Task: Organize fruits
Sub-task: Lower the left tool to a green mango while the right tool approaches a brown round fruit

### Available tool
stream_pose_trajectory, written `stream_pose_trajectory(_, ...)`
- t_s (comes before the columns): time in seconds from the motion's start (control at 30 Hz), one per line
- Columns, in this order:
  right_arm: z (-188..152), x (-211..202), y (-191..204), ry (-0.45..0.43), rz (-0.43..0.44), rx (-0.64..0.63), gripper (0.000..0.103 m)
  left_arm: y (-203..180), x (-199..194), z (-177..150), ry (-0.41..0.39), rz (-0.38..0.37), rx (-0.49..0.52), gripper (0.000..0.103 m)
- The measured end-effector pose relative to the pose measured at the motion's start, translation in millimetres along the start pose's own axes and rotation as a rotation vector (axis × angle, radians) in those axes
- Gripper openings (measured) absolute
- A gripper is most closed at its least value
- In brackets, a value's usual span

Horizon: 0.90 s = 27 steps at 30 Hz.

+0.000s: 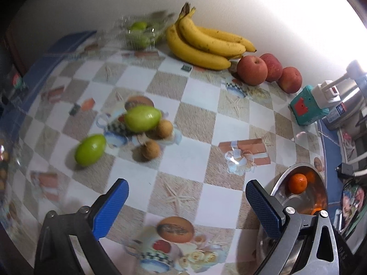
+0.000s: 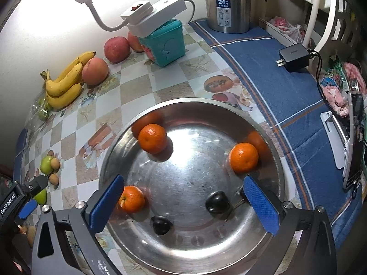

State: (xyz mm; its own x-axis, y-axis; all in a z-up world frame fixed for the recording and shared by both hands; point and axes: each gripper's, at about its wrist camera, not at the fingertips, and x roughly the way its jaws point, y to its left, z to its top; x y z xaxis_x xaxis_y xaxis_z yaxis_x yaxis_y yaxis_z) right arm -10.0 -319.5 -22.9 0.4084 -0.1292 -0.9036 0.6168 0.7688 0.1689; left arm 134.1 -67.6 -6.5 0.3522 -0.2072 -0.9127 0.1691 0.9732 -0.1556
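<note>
Far left of the bench, the left gripper (image 1: 187,194) hangs over bare checkered cloth, blue pads wide apart with nothing between them. Just ahead of it lies a green fruit (image 1: 90,150), and a little further on a second green fruit (image 1: 142,118) sits touching two small brown fruits (image 1: 158,137). At the back edge, against the wall, there's a clear plastic bag of green fruit (image 1: 137,33), blurred here. Right beside it, the banana bunch (image 1: 201,43). Next along the wall, three red apples (image 1: 268,71) huddle together, the nearest one touching the banana tips.

Moving right, a teal box (image 2: 164,43) stands near the back edge with a white power strip (image 2: 156,11) resting on top, its lamp neck curving off toward the wall. Behind that, on the blue cloth, a steel kettle (image 2: 227,2). A black charger (image 2: 293,56) lies further right with its cable trailing toward the bench's right edge, where bags and a phone on a stand crowd in.

Now the steel bowl (image 2: 275,183), near the front edge: the right gripper (image 2: 181,197) hovers right above it, jaws spread full and clamping nothing. Inside, one orange (image 2: 152,138) rests at the far left wall, another orange (image 2: 244,157) at the right wall just past the right pad, and a third orange (image 2: 133,199) tucked against the left pad. Two dark fruits (image 2: 216,201) lie on the bowl floor between the pads, apart from each other.
</note>
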Motion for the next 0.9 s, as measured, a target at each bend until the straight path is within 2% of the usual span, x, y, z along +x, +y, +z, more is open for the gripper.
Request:
stream_pose_trajectory(0.23, -7, -1, 27, 0.007, 0.023, -0.065, 0.103, 25, -17, 10, -0.067, 0.114, 0.097, 0.103)
stream_pose_trajectory(0.37, -11, 2, 42, 0.022, 0.022, -0.097, 0.103, 47, -21, 14, -0.079, 0.154, 0.12, 0.103)
stream_pose_trajectory(0.47, -14, 1, 57, 0.02, -0.001, -0.129, 0.103, 66, -22, 18, -0.073, 0.149, 0.102, 0.103)
stream_pose_trajectory(0.53, -16, 0, 69, 0.022, 0.013, -0.144, 0.103, 79, -22, 19, -0.067, 0.15, 0.087, 0.103)
stream_pose_trajectory(0.73, -26, -4, 105, 0.017, 0.074, -0.187, 0.103, 116, -26, 24, -0.079, 0.224, 0.033, 0.103)
stream_pose_trajectory(0.9, -38, 0, 135, 0.025, 0.089, -0.249, 0.103, 141, -32, 27, -0.088, 0.204, -0.022, 0.103)
